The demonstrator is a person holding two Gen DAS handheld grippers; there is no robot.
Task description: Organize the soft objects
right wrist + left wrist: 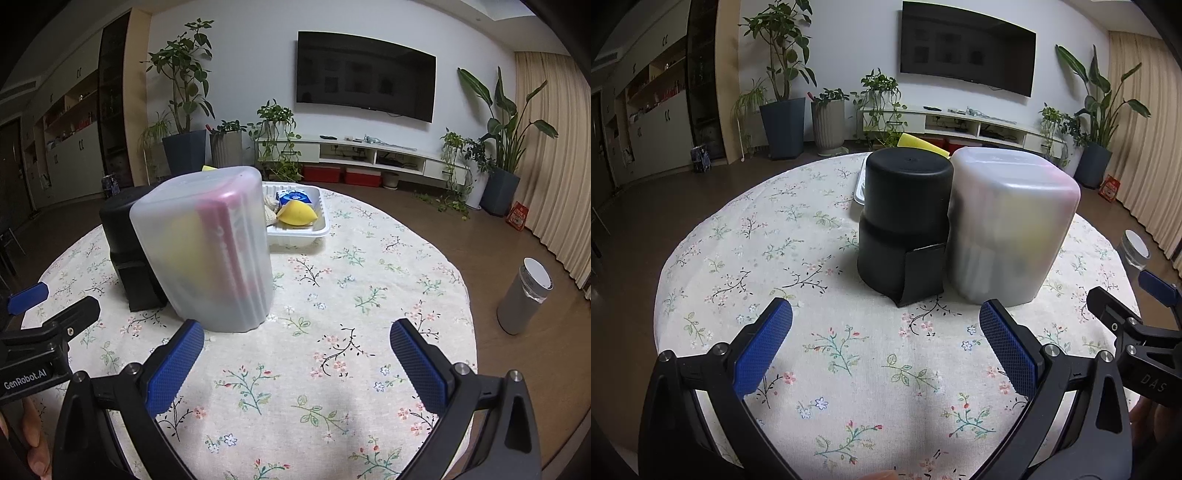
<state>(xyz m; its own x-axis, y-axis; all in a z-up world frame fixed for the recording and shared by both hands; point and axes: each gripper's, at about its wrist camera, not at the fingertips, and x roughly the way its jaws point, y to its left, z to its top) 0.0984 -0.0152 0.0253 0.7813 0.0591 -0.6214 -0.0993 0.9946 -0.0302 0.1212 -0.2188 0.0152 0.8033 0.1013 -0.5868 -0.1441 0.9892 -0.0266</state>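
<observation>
Sponge (296, 213) in white tray (320, 229), "GenRobot.AI" on left gripper (885, 321), jaws apart.

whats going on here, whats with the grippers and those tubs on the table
A person holds a gripper in each hand over a round table with a flowered cloth. The left gripper and right gripper are both open and hold nothing. Ahead stand a black container and a frosted plastic tub side by side. Behind them a white tray holds a yellow sponge and other small items.

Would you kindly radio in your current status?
Left gripper and right gripper open, empty. Yellow sponge in white plastic tray. Frosted translucent container and black cylindrical container stand in front.
</observation>
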